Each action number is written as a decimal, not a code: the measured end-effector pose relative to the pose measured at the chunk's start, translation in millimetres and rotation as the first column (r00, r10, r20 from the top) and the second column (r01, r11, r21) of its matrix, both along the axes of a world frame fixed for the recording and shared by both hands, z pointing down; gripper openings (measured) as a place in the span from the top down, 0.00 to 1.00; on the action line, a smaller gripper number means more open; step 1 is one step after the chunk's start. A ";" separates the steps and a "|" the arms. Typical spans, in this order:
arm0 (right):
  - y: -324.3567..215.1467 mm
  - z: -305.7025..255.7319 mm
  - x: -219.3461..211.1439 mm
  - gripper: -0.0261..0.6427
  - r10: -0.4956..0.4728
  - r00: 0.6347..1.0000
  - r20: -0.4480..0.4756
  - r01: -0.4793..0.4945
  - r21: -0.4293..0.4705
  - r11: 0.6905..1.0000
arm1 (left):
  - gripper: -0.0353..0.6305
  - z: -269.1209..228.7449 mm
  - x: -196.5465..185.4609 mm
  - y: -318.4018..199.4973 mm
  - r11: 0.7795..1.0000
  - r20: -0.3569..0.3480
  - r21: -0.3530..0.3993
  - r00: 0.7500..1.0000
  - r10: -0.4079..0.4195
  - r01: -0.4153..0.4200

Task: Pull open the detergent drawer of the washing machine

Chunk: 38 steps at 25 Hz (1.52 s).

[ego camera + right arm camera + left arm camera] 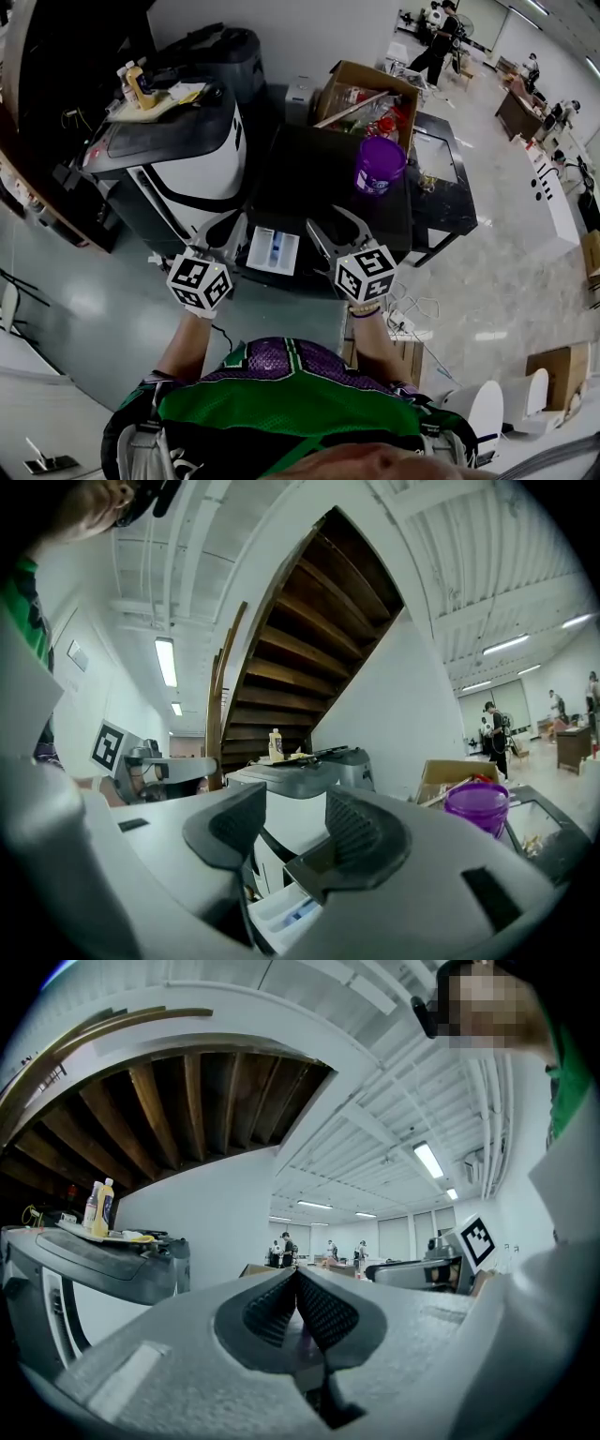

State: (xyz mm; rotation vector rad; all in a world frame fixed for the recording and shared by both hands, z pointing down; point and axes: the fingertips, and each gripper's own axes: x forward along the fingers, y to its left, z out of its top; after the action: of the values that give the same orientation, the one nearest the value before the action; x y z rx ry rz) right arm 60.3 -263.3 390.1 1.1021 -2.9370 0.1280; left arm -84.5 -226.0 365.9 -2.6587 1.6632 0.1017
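The washing machine (314,173) is the black-topped box in the middle of the head view. Its white detergent drawer (274,250) stands pulled out toward me, with blue inside; the right gripper view shows the drawer (281,916) low down, below the jaws. My left gripper (223,234) hangs just left of the drawer, and its ribbed pads (281,1307) meet with nothing between them. My right gripper (333,230) is just right of the drawer, apart from it. In its own view the right gripper (295,813) has jaws standing apart and empty.
A purple bucket (379,166) sits on the machine's top at the right, with a cardboard box (367,92) behind it. A white and black machine (183,155) carrying bottles (139,84) stands at the left. People walk in the far room.
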 end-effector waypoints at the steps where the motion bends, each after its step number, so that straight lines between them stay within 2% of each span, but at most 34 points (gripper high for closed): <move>1: 0.5 -2.1 1.9 0.68 0.005 1.000 -0.004 -0.005 0.012 1.000 | 0.92 0.3 1.5 0.3 1.000 -0.002 0.001 1.000 0.000 0.000; 7: -0.7 -12.3 10.8 0.79 0.030 1.000 -0.008 -0.030 0.058 0.998 | 0.92 1.5 9.7 -1.9 1.000 -0.009 0.003 1.000 0.002 -0.002; 25: -8.2 -26.3 30.6 0.95 0.077 0.996 0.042 -0.081 0.099 0.992 | 0.92 5.5 24.0 -12.6 1.000 -0.007 -0.006 1.000 0.016 -0.016; 33: -4.1 -32.4 33.5 0.96 0.091 0.995 0.032 -0.095 0.154 0.984 | 0.92 5.7 28.9 -12.8 1.000 -0.004 -0.005 1.000 0.019 -0.019; 38: -5.4 -34.9 34.1 0.96 0.084 0.995 0.051 -0.091 0.140 0.986 | 0.92 4.4 30.0 -13.9 1.000 -0.004 -0.004 1.000 0.020 -0.020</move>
State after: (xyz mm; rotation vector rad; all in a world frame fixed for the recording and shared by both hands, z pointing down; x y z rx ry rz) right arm 94.4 -268.7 355.2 1.2633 -2.9781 -0.0591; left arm -54.5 -239.8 370.4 -2.6801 1.6390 0.1035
